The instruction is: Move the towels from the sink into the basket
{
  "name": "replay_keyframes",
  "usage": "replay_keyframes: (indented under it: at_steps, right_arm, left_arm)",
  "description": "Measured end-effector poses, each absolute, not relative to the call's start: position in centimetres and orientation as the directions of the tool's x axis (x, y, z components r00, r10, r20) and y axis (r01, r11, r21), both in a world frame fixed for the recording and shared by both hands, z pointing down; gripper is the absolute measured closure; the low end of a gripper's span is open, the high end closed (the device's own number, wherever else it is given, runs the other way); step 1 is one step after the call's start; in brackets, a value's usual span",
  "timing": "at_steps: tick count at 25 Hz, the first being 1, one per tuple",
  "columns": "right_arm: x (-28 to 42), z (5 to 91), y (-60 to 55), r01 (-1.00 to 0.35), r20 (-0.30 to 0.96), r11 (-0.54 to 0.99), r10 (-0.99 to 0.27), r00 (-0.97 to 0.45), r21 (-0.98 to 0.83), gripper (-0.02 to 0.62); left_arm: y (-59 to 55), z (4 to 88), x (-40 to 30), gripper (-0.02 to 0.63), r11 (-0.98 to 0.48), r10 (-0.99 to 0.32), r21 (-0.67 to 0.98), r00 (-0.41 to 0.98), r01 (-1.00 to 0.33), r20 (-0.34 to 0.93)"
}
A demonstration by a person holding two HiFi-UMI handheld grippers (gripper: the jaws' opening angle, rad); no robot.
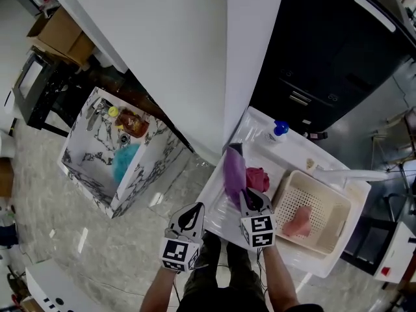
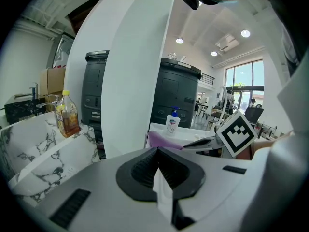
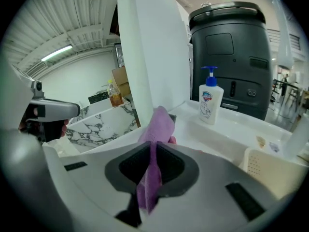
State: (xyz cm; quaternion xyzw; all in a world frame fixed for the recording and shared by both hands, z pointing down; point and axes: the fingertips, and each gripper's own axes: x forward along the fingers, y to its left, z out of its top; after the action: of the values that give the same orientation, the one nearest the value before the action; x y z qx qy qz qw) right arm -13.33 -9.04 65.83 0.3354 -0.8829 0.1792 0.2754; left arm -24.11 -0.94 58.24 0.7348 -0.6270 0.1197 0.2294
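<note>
Sitting at 3 o'clock from the right gripper, the cream perforated plastic basket holds one crumpled pale pink towel. The white sink basin keeps a bunched dark red towel at 12 o'clock, and a marble-patterned white box off at 10 o'clock has something fluffy and teal in it. The right gripper's jaws are clamped on a purple cloth towel, which runs from between the pads toward 11 o'clock over the sink, just beside the red one; the left gripper hangs at 9 o'clock, jaws pressed together on nothing.
</note>
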Motion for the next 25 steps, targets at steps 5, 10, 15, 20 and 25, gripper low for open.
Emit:
replay_keyframes:
  at_steps: [5, 10, 15, 20, 25]
  right_arm:
    - [-13.1, 63.6, -9.1, -0.694, 0.578, 0.709, -0.515, -0.633, -0.128, 0.535]
    - [-12.7, 60.5, -9.2, -0.696, 0.539, 0.712, -0.552, -0.636, -0.093, 0.537]
    - [-11.7, 57.1, -8.9, -0.710, 0.487, 0.700, -0.593, -0.641, -0.081, 0.537]
    - [-10.7, 53.7, -9.0, -0.729, 0.432, 0.682, -0.639, -0.636, -0.064, 0.537]
    - [-9.6, 50.1, -8.8, -0.747, 0.370, 0.663, -0.681, -0.632, -0.054, 0.537]
  left_arm:
    - [-1.2, 56.8, -23.8, 0.598, -0.124, -0.877, 0.173, 0.189, -0.977, 0.441]
    - [-1.4, 54.8, -23.2, 0.598, -0.155, -0.892, 0.154, 0.205, -0.976, 0.403]
    - [-1.4, 52.5, -22.5, 0.598, -0.178, -0.903, 0.134, 0.216, -0.975, 0.371]
    - [-1.8, 49.9, -22.1, 0.598, -0.205, -0.915, 0.106, 0.229, -0.973, 0.333]
    - [-2.5, 47.2, -20.9, 0.598, -0.243, -0.922, 0.071, 0.253, -0.967, 0.293]
